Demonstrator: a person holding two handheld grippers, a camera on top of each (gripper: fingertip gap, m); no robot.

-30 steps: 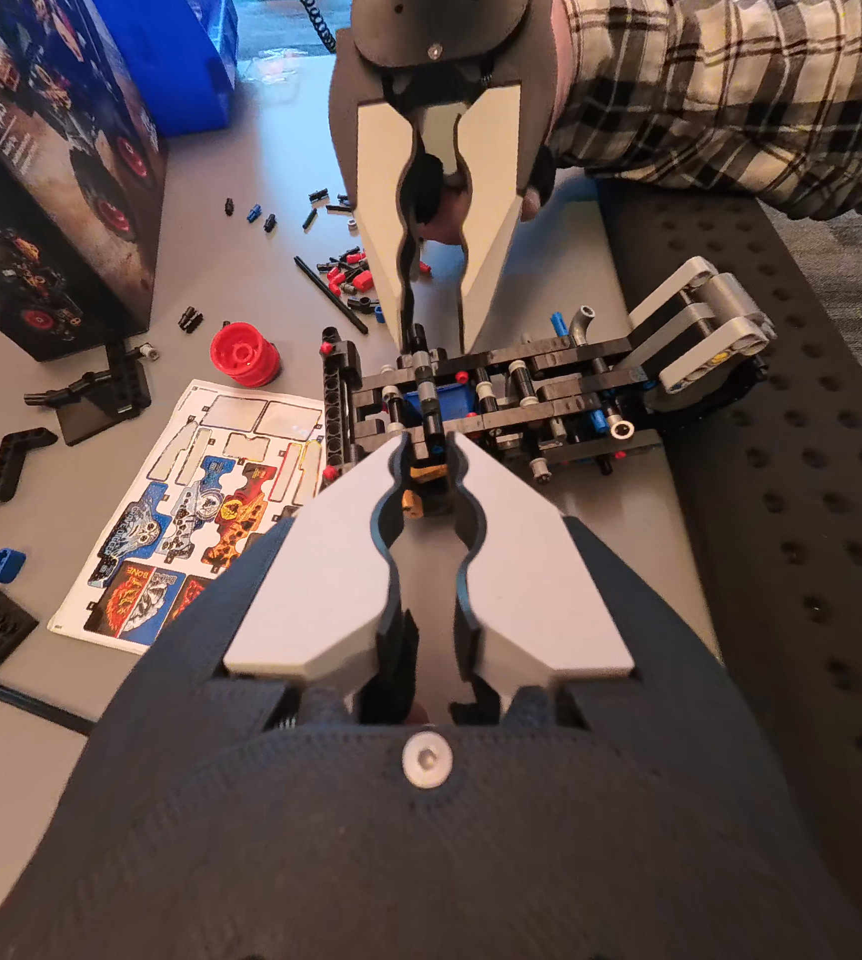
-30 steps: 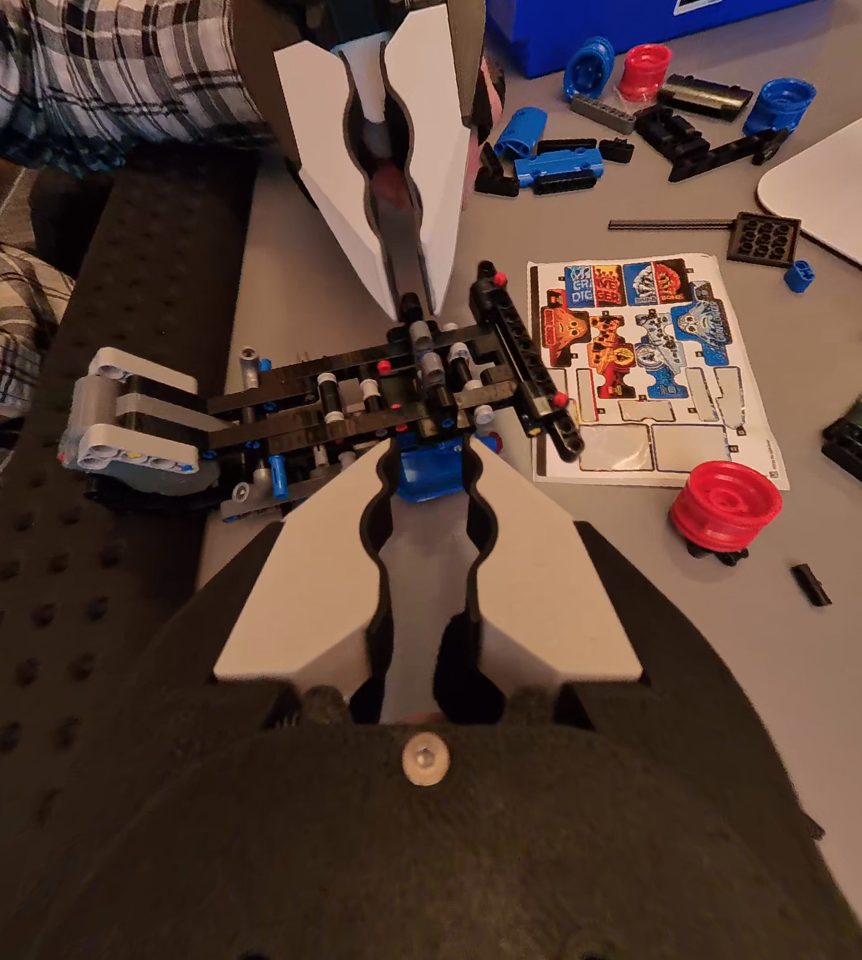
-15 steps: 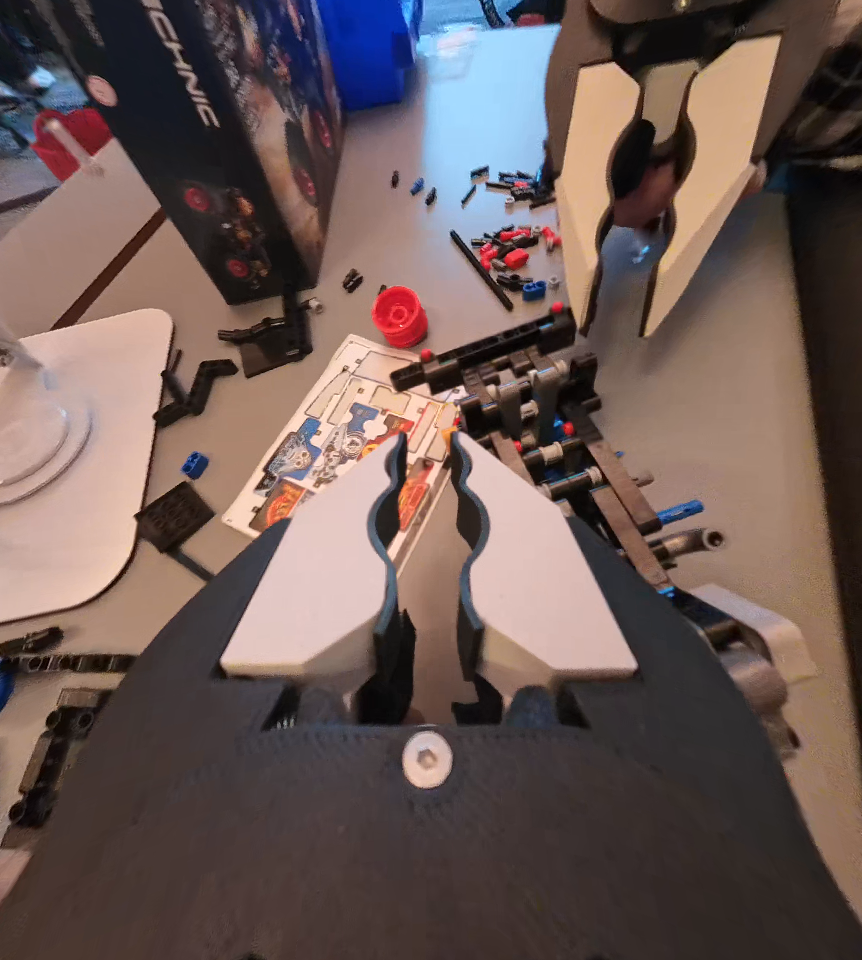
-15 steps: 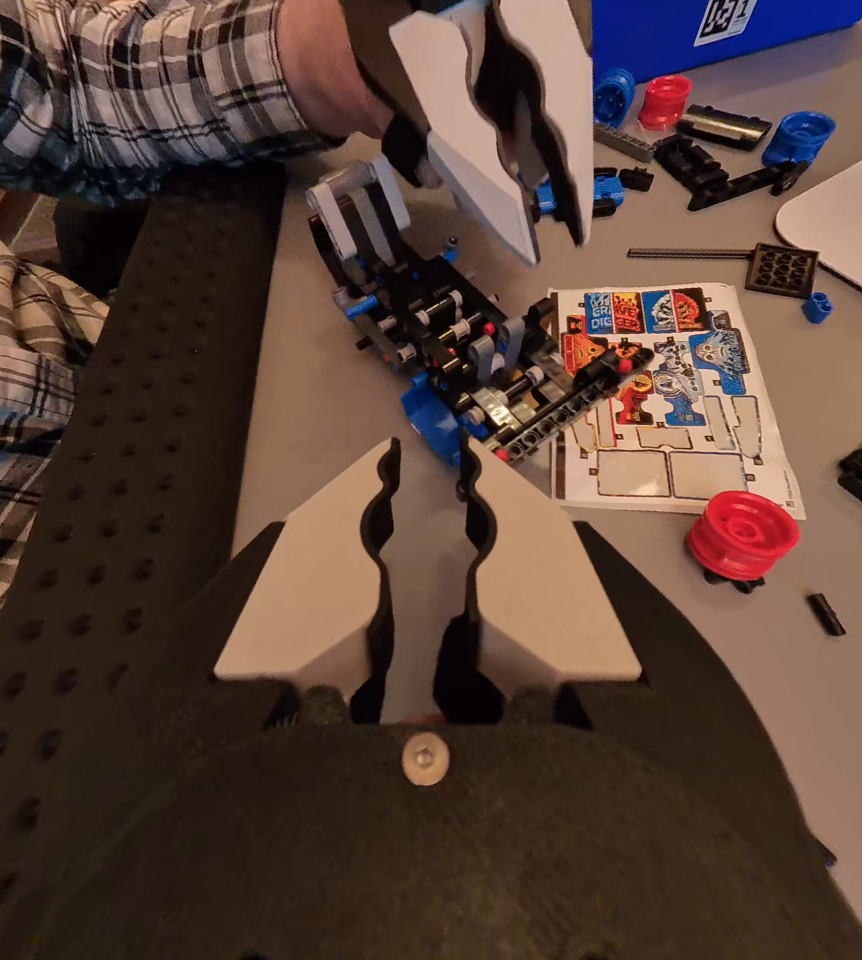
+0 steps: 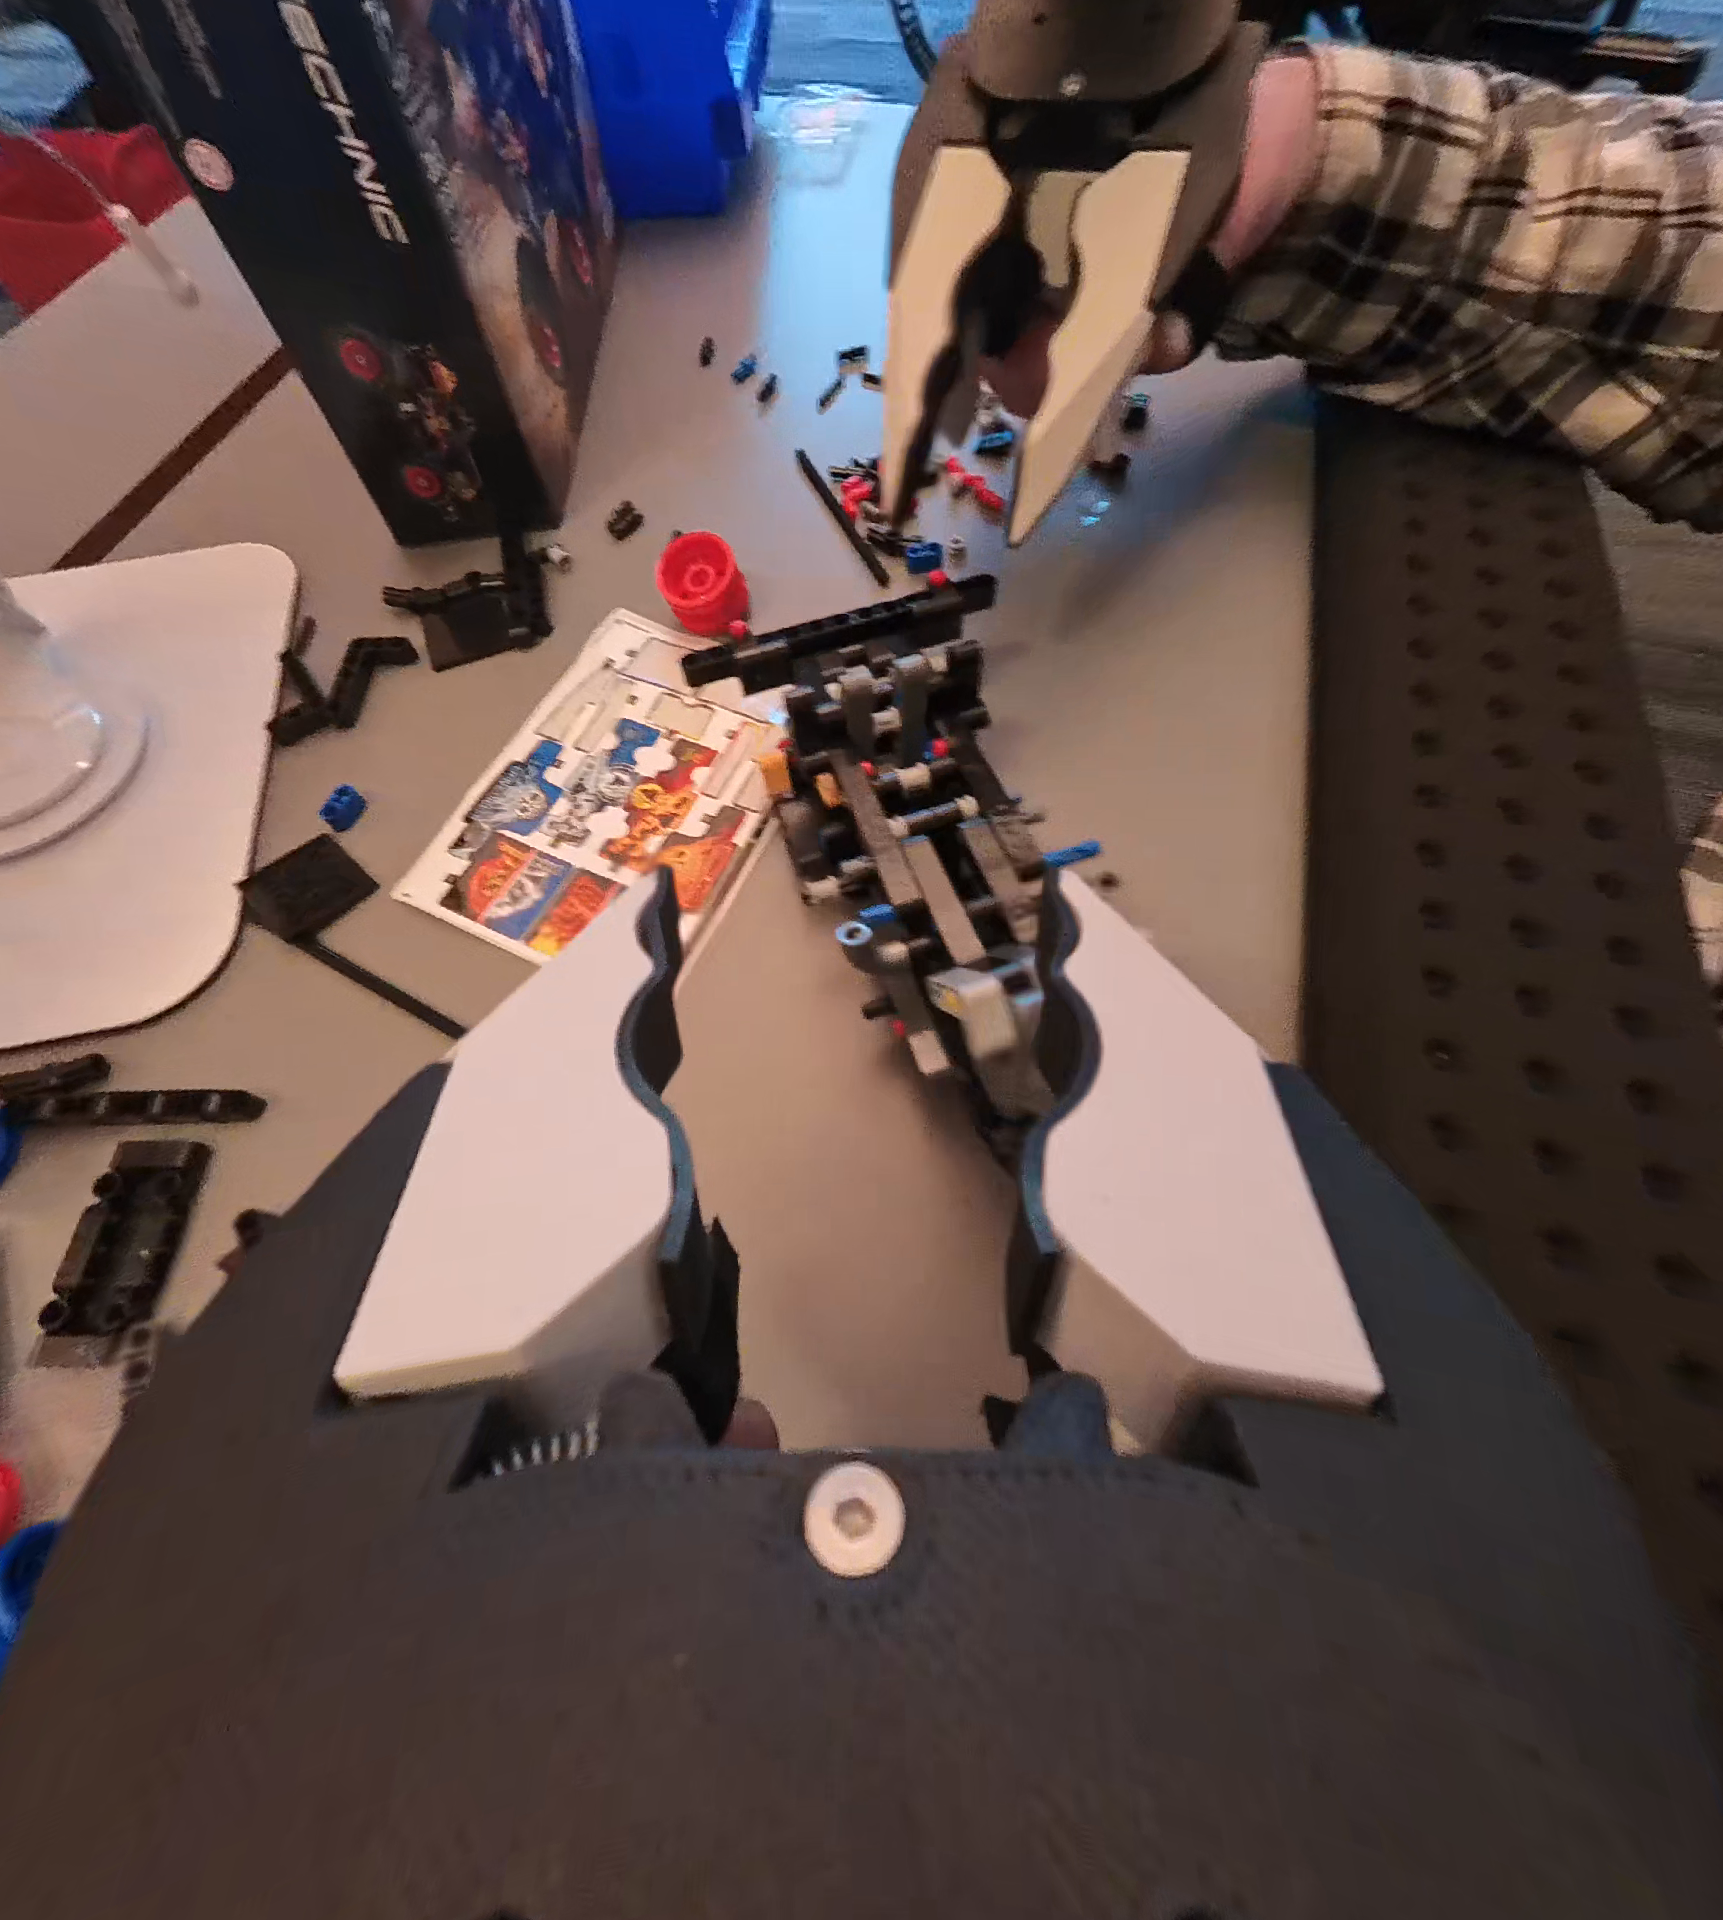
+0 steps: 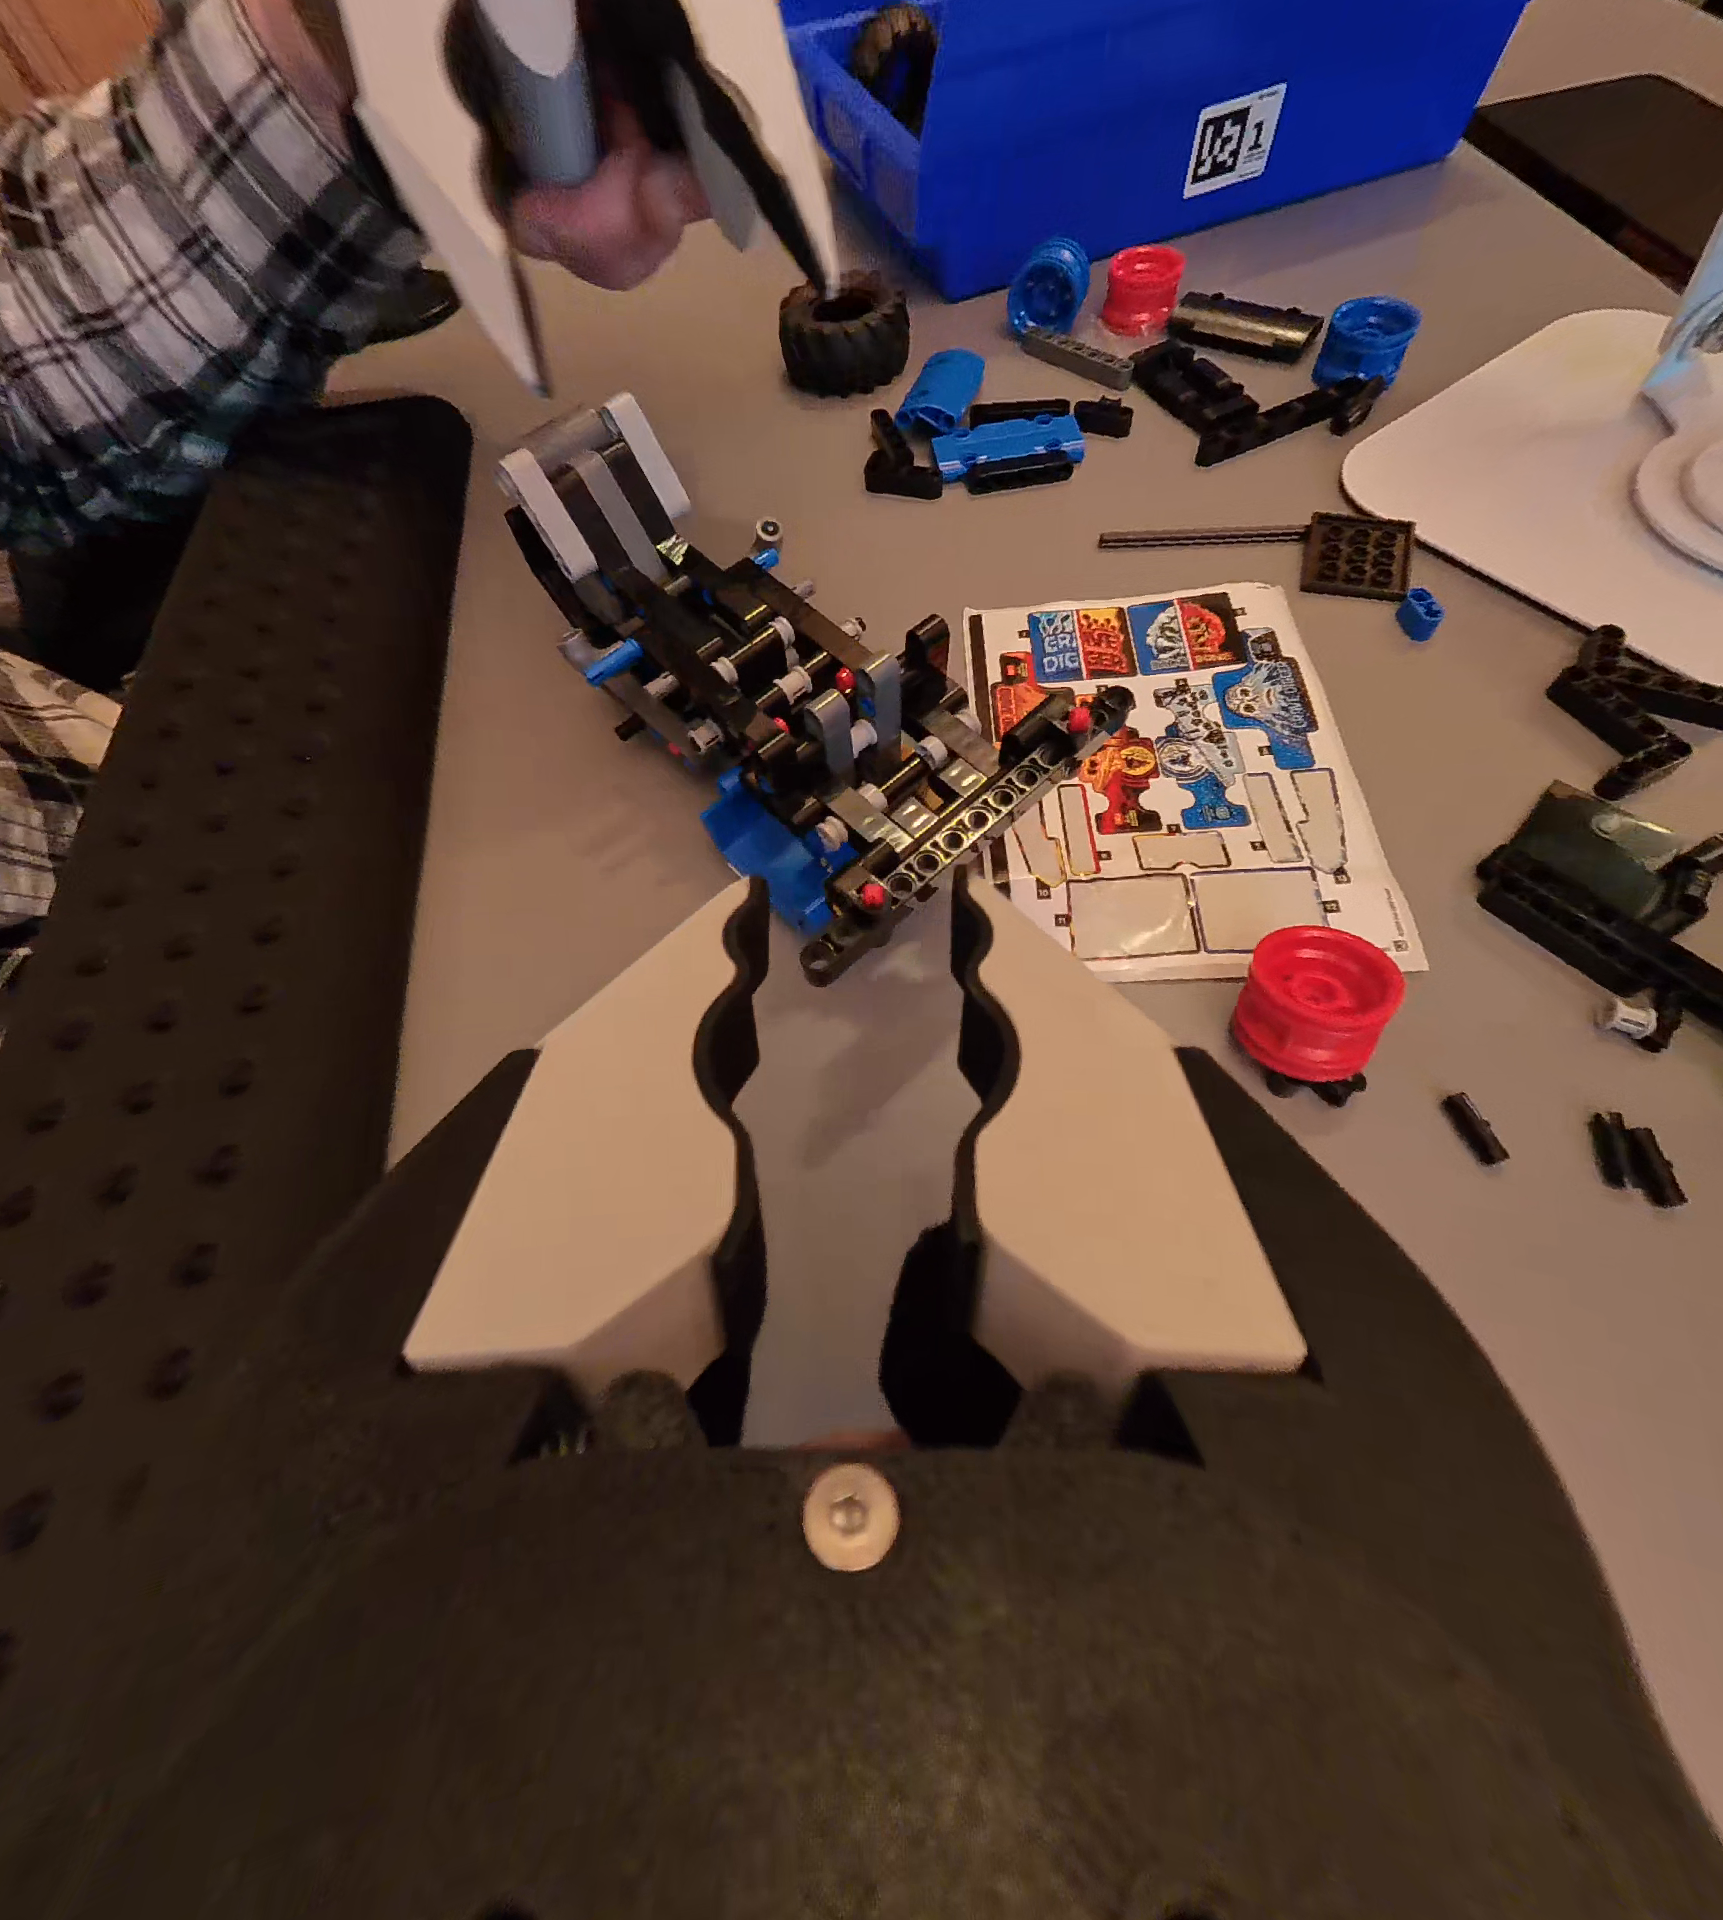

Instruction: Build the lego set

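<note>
The black Lego chassis (image 5: pixel 888 790) with a grey end and blue parts lies on the grey table. It also shows in the right wrist view (image 6: pixel 784 727). My left gripper (image 5: pixel 859 894) is open wide and empty, its fingers to either side of the grey end. From the right wrist view my left gripper (image 6: pixel 680 327) hovers above that end. My right gripper (image 6: pixel 854 904) is open and empty, just short of the chassis's black beam end. In the left wrist view my right gripper (image 5: pixel 959 520) hangs over a pile of small pins (image 5: pixel 898 499).
A sticker sheet (image 6: pixel 1179 790) and a red wheel hub (image 6: pixel 1316 1003) lie right of the chassis. A black tyre (image 6: pixel 843 332), loose blue and black parts and a blue bin (image 6: pixel 1148 125) sit behind. The set's box (image 5: pixel 421 260), a white stand base (image 5: pixel 78 779) and a black perforated mat (image 5: pixel 1480 831) border the work area. My right fingertips sit around 15 centimetres from my left ones. My right gripper is the nearer one to the red wheel hub (image 6: pixel 1316 1003): about 9 centimetres, against 20 centimetres. Look for it in the left wrist view (image 5: pixel 710 563) too.
Both grippers were at the chassis's sides a second ago and have drawn off it. The chassis has turned on the table. My left jaws have opened much wider.
</note>
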